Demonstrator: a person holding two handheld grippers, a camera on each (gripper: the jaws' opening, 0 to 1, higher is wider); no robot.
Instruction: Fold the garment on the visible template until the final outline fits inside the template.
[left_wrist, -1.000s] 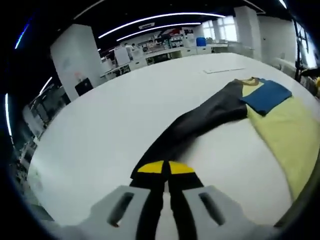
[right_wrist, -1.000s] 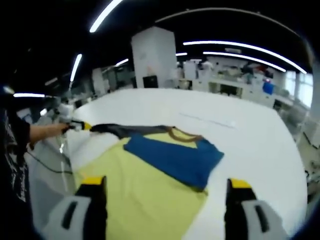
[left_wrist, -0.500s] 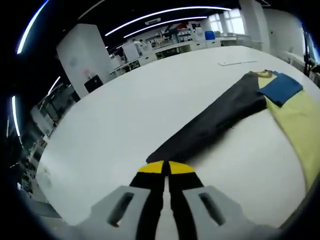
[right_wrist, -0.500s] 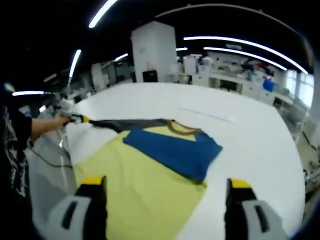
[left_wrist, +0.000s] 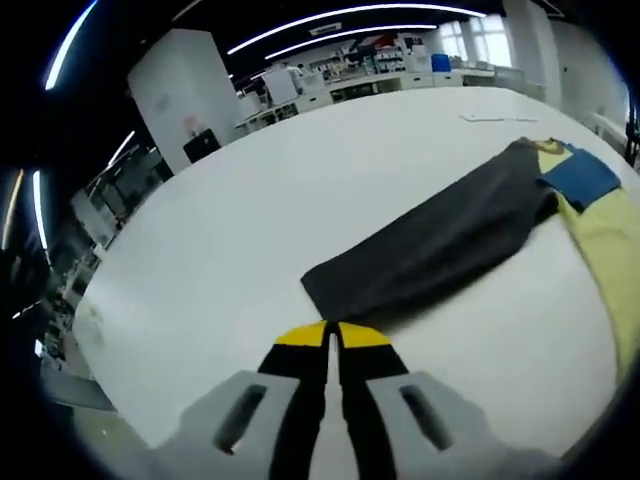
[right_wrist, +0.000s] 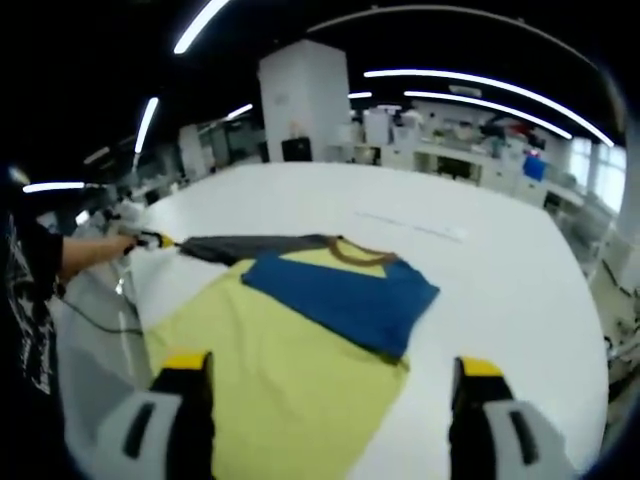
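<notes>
Left gripper: yellow-tipped jaws closed together; whether they pinch the cuff of the dark grey fabric sleeve stretched straight ahead, cannot tell. Yellow cloth garment with blue folded sleeve lies flat just ahead of the right gripper, jaws wide apart, holding nothing. White table beneath. Judgement: carry the cuff low and level across the body, keeping the sleeve taut and unwrinkled.

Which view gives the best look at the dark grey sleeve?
The left gripper view: the dark grey sleeve runs nearly its whole length across the white table, with its cuff end near the camera. The right gripper view shows it only as a thin, distant strip.
</notes>
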